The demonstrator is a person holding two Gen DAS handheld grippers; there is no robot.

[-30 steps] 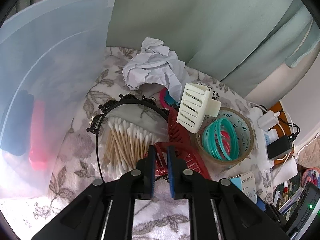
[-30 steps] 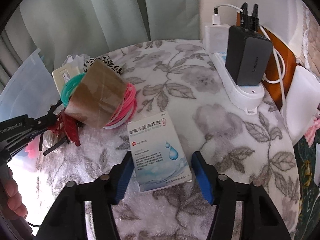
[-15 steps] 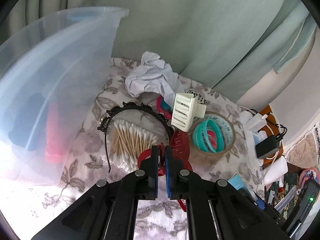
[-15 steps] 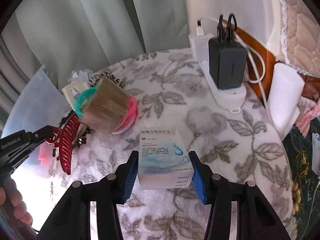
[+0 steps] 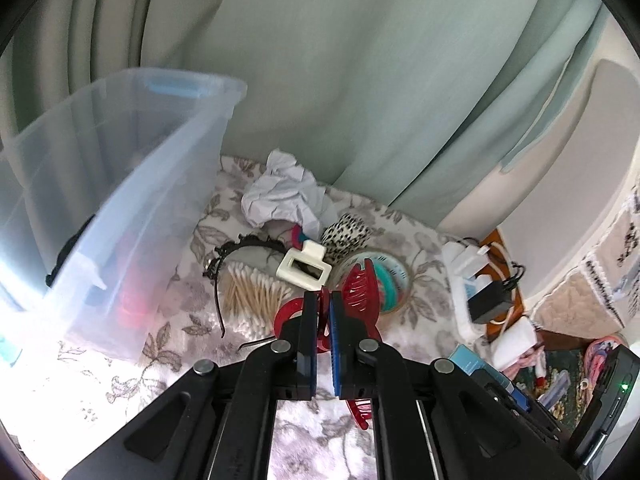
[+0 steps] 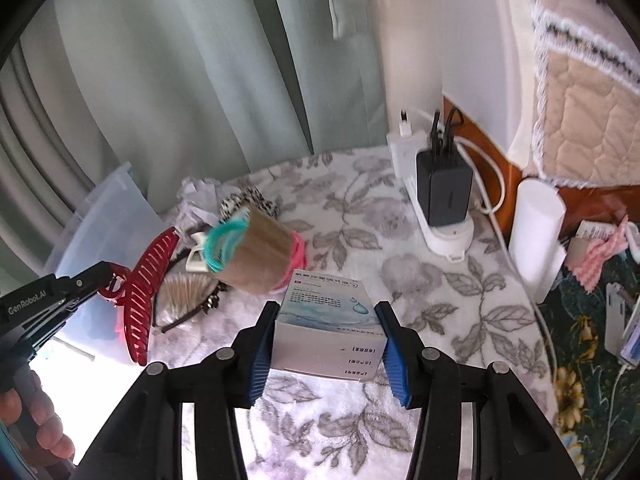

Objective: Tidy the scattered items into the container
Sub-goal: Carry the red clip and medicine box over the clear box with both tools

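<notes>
Left gripper (image 5: 323,312): its fingers are closed on the red hair claw (image 5: 362,292), pinching the handle part. One second ago the claw lay on the cloth among the other things; now it hangs in the air, its teeth pointing up and down.

Right gripper (image 6: 326,320): the blue pads press both sides of the small white box (image 6: 328,332). One second ago the fingers stood wide apart around the box and it lay flat; now they hold it and it is lifted and tilted.

Container (image 5: 120,208): a clear plastic bin at the left of the pile, open at the top, with something red and something dark inside. In the left view its rim now sits lower than before, so this gripper has risen.

Things still on the flowered cloth (image 6: 352,216): crumpled paper (image 5: 280,196), black headband (image 5: 240,252), cotton swabs (image 5: 252,292), white claw clip (image 5: 304,268), tape roll (image 6: 256,256) with teal rings (image 6: 224,244), leopard scrunchie (image 5: 344,232).

Meaning for the task: both pick-ups seem done, and I judge the next step is carrying claw and box over the bin rim and releasing them.

Risk: the claw is held only at one thin end and may swing or slip.
</notes>
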